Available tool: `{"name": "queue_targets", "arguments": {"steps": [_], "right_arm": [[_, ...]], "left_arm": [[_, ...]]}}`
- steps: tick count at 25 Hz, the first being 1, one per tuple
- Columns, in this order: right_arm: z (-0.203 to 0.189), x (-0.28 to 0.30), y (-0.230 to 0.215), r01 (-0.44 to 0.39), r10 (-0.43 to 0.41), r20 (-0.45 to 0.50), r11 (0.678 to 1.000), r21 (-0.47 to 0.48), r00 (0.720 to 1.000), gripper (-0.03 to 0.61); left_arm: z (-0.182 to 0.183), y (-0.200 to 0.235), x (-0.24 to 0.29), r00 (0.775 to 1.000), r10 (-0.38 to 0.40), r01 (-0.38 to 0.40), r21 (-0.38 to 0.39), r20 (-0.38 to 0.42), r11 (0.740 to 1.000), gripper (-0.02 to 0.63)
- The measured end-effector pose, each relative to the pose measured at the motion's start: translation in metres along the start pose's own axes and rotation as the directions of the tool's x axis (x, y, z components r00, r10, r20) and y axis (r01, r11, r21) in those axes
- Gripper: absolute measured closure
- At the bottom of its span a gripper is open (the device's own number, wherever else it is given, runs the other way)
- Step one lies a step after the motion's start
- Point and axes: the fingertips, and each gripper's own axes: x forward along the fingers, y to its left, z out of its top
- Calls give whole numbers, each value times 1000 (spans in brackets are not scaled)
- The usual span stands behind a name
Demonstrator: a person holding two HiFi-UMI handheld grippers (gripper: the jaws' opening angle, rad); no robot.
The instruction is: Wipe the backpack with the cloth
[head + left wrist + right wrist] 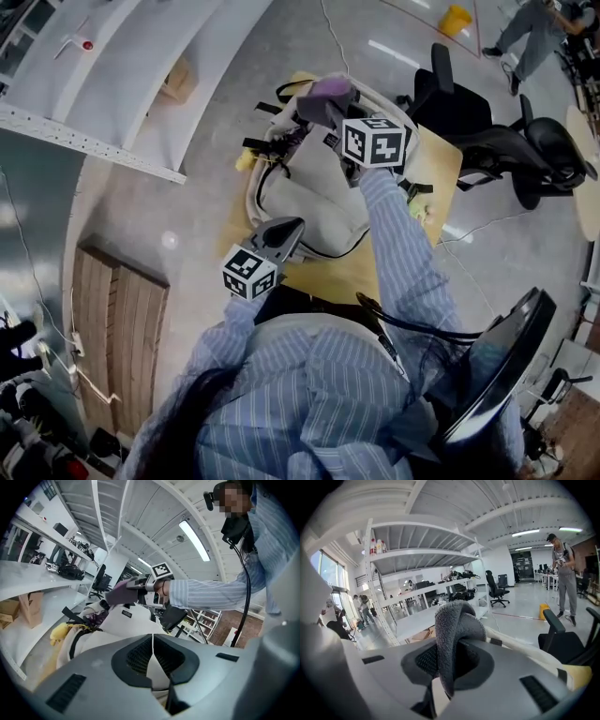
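Head view: cream backpack (314, 192) lay on the wooden counter (436, 164) in the middle of the frame, its black straps toward the top. A yellow object (246, 159) sat just beside its left edge.

Right gripper (317, 103) was reached out over the far end of the backpack, upper centre of the frame, sleeve stretched across the bag. Its tongs were clamped tight on the grey cloth (328, 89). In the right gripper view the cloth (457, 625) stood up between the jaws as a thick folded loop of terry, pinched at its lower part, and the right gripper (457, 641) had nothing else in it. Whether the cloth pressed on the fabric or hung just above it — could not tell.

Left gripper (292, 225) sat at the near edge of the backpack, lower left of centre, tip touching or just over the bag's rim. In the left gripper view the tongs (152, 639) were drawn together, tips meeting in a thin seam. A pale wedge showed behind the seam; could not tell whether it was bag fabric or part of the gripper.

Same view: backpack (126, 620) beyond the tips, cloth (119, 592) at its top.

Black office chair (469, 112) stood at the upper right beside the counter; white shelving (141, 75) ran across the upper left.
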Motion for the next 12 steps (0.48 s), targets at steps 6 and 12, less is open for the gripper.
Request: {"name": "queue_targets", "arguments": {"steps": [6,12], "right_arm": [[-28,-15,-26,54,-53,-41,998,26,998,537],[-38,-64,-60,107,-106,-30,993,45,994,537]], "left_arm": [[-3,21,-17,999,42,-42,-13,-2,999,601],[2,25,-7,999,32,-32,-3,1,999,601]]}}
